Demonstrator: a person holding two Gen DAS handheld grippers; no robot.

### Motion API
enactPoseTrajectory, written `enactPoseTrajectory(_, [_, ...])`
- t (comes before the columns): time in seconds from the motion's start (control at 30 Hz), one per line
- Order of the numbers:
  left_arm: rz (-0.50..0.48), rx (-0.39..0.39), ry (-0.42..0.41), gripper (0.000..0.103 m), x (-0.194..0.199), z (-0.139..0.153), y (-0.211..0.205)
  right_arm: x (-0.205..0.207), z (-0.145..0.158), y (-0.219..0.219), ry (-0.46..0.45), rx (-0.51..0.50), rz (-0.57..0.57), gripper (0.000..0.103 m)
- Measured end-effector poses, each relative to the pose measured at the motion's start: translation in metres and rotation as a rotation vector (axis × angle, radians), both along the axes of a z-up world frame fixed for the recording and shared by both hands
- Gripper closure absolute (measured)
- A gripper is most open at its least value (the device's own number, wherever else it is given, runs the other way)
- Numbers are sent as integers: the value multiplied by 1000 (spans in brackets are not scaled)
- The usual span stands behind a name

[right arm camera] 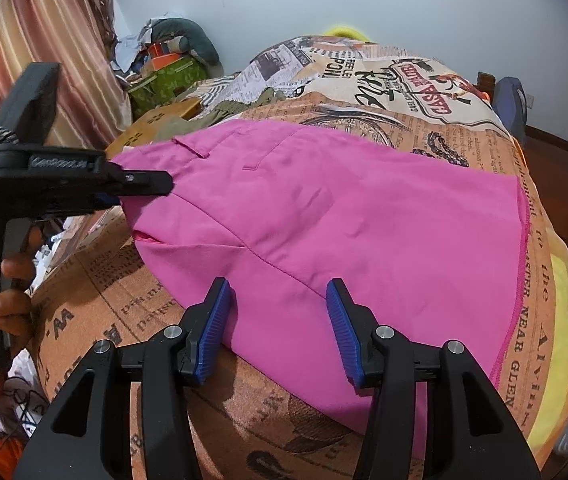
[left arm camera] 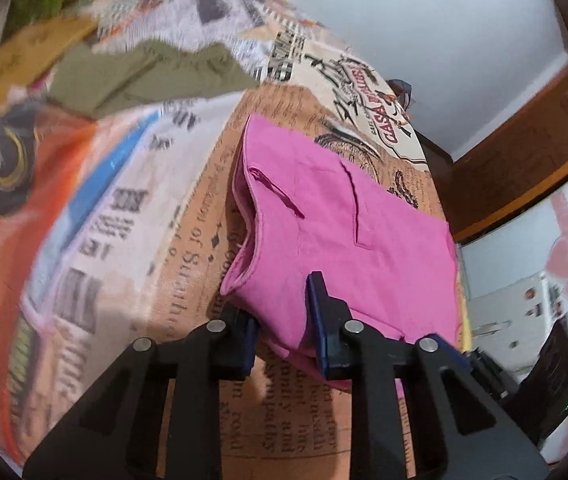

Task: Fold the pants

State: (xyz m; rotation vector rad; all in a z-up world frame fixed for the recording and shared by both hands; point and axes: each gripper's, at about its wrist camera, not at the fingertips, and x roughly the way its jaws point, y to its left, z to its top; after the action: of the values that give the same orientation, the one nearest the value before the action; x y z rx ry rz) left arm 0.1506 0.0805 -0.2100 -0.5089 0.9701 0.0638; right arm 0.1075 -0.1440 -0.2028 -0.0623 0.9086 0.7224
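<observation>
Pink pants (right arm camera: 344, 216) lie folded on a newspaper-print bedspread (right arm camera: 424, 92). In the left wrist view the pants (left arm camera: 348, 224) fill the middle, waistband and pockets showing. My left gripper (left arm camera: 284, 320) has its jaws apart around the near pink edge, with cloth between the fingers. From the right wrist view the left gripper (right arm camera: 156, 184) touches the waist corner of the pants. My right gripper (right arm camera: 280, 312) is open, its blue pads just over the near folded edge, gripping nothing.
Olive-green clothes (left arm camera: 144, 72) and a tan item (left arm camera: 16, 56) lie further up the bed. A cluttered pile (right arm camera: 164, 68) and a pink curtain (right arm camera: 36, 40) stand at the left. A wooden frame (left arm camera: 524, 136) and the white wall (right arm camera: 404, 8) are beyond the bed.
</observation>
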Motion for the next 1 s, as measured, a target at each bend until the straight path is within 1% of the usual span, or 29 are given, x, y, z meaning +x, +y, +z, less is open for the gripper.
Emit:
enactPoseTrajectory(0.07, [3,59,-27,80,-11,8,-1,0,1,4,1,-6,16,57])
enactPoseTrajectory(0.13, [14,101,-39,80,-25,12,3,-1,3,11,-7,-16,38,55])
enactPoseTrajectory(0.3, [41,178,-46,80,-58,18,19,-6,7,29,-20,-39,87,54])
enactPoseTrajectory(0.37, [49,228,-53,81,-67,22,23,-5,12,36,-21,-52,93,54])
enactPoseTrajectory(0.43, [53,261,-68,81,-73,27,26,-5,21,43,-40,-46,90,54])
enactPoseTrajectory(0.53, [43,279,-89,81,-80,33,29,-1,28,49,-45,-25,83,54])
enactPoseTrajectory(0.6, [33,308,-105,83,-82,37,26,2,36,65,-62,-5,76,54])
enactPoseTrajectory(0.7, [14,344,-139,83,-83,45,20,5,33,85,-75,-42,85,54])
enactPoseTrajectory(0.8, [-10,365,-173,84,-82,54,14,9,20,99,-44,-86,109,54])
enactPoseTrajectory(0.9, [-40,376,-198,85,-77,64,8,10,8,104,28,-85,152,54])
enactPoseTrajectory(0.93, [-50,381,-202,85,-76,66,6,8,6,104,31,-83,162,53])
enactPoseTrajectory(1.0, [-79,365,-207,86,-68,71,0,5,7,104,29,-91,175,52])
